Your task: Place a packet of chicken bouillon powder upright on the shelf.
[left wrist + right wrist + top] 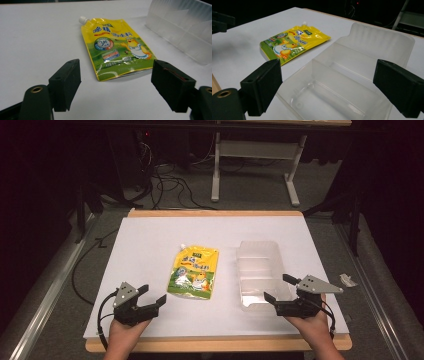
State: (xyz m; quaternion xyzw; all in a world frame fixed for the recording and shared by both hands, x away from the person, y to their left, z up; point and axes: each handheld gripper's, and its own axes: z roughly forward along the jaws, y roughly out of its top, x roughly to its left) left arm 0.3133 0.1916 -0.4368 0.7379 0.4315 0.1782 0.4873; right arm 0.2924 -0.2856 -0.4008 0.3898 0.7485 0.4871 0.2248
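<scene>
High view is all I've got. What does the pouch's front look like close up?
Observer: In the left gripper view the yellow spouted pouch shows a cartoon chick in an apron, a round blue badge and a white screw cap at its far corner.
Operator: Is the clear bin divided?
Observer: Yes. In the right gripper view the clear plastic bin has a low ridge across its floor, and nothing lies in it.
Operator: Right gripper's fingers on the bin?
Observer: No. The right gripper is open, its fingers spread at the bin's near end without pressing on the walls.
</scene>
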